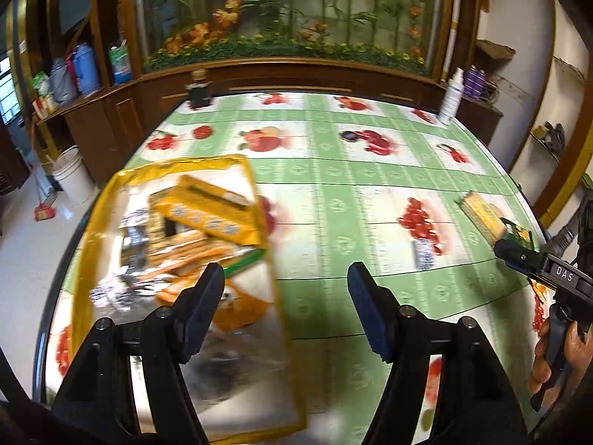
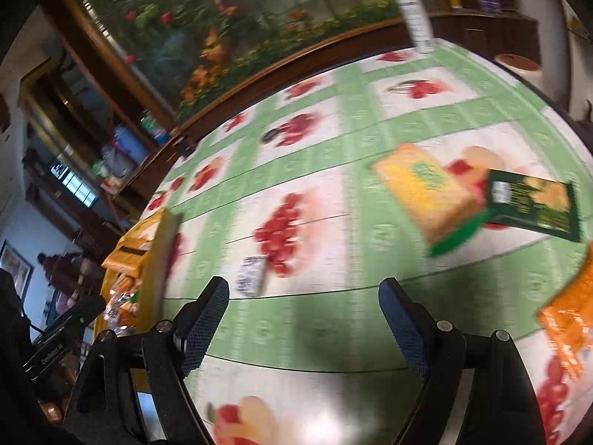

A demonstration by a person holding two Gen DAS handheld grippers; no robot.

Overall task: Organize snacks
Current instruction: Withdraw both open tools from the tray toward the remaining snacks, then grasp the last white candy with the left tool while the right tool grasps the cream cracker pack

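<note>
The yellow-rimmed bag at 9 o'clock in the left view already holds several packets and a yellow box — part done, I judge. At least 3 snacks remain on the glossy fruit-print tablecloth at 2 o'clock in the right view: a flat yellow pack, a dark green box, a crinkly orange packet. Left gripper and right gripper both gape wide, empty.

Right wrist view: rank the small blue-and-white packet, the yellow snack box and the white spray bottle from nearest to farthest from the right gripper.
1. Small blue-and-white packet, just ahead of the right gripper, toward its left finger.
2. Yellow snack box, mid-table on the right, overlapped by a dark green box.
3. White spray bottle, at the table's far edge.
</note>
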